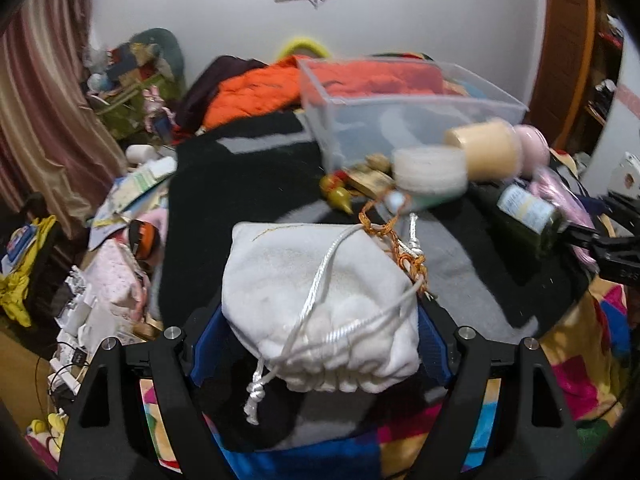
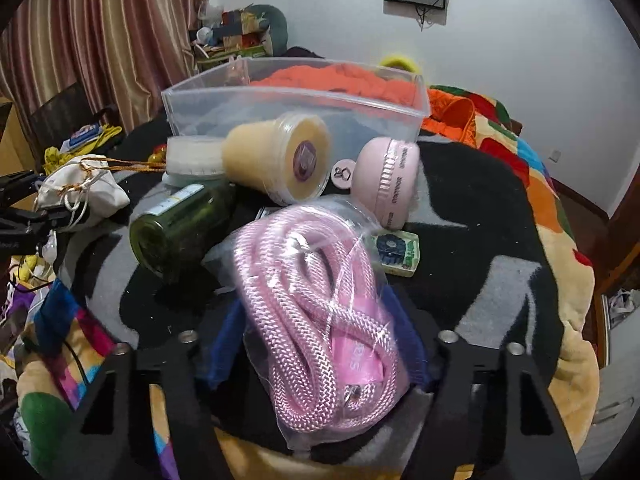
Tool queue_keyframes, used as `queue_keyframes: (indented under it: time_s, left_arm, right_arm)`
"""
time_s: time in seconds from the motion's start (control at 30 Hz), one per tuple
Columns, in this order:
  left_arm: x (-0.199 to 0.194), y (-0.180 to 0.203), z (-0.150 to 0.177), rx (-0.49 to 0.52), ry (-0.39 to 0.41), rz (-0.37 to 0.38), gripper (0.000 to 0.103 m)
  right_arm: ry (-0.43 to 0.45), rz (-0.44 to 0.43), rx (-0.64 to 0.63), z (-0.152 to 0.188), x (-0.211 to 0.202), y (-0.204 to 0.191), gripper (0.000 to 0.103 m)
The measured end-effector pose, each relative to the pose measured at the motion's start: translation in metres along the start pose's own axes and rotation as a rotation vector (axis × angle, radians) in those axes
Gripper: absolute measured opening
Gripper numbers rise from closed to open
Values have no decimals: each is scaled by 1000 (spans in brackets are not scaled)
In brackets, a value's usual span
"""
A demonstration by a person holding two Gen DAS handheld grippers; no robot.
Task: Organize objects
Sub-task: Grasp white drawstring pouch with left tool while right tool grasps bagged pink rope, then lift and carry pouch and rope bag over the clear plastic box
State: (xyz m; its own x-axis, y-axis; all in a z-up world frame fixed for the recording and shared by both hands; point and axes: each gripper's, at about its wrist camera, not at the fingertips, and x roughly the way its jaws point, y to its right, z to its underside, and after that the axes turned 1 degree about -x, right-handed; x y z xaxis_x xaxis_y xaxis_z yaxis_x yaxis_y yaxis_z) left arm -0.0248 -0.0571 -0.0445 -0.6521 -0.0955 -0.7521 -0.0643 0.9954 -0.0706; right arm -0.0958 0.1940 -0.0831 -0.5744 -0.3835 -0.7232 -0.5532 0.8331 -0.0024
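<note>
A white drawstring pouch [image 1: 320,280] with a gold cord sits between the blue pads of my left gripper [image 1: 320,332], which is shut on it above the black-and-grey blanket. The same pouch [image 2: 80,188] shows at the left of the right wrist view. My right gripper [image 2: 320,344] is shut on a clear bag of pink rope [image 2: 312,280]. Behind both stands an empty clear plastic box [image 1: 400,96] [image 2: 296,92]. In front of it lie a cream jar [image 2: 280,156], a white-lidded jar [image 2: 192,160], a green glass bottle [image 2: 180,224] and a pink round case [image 2: 388,180].
A small green packet [image 2: 396,252] lies right of the rope bag. A yellow-and-red wooden toy [image 1: 340,192] sits by the box corner. Orange clothing [image 1: 256,88] is piled behind the box. Papers and clutter [image 1: 120,216] crowd the left side under a striped curtain [image 1: 40,120].
</note>
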Motion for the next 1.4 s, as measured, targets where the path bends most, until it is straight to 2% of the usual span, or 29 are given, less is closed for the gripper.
queue_keyframes:
  time_s: [0.07,0.13,0.4,0.57,0.67,1.07,1.4]
  left_arm:
    - [-2,-6,-6,-15,25,-29,80]
    - [-3,-11,-13,-29,53,-53,80]
    - [-12,-13,-28,-67,127,-25,80]
    - [-22,-7,-35,-71,163,-7,80]
    - [-29,-5,-39,-72,192,-10,80]
    - [-48,6,-68,-74,290,34,80]
    - [-39,10,-99,-97,334,77,80]
  right_arm:
    - [23,-4,15,-1,-9,1,45]
    - [35,-6,27,-3,-13,2,42]
    - [48,-2,51,-4,-16,6,37]
    - [76,-6,59,-10,-27,8,25]
    - [95,-9,63,-13,-36,9,22]
    - [205,-22,74,-39,-66,10,20]
    - [311,-26,67,-88,-75,11,20]
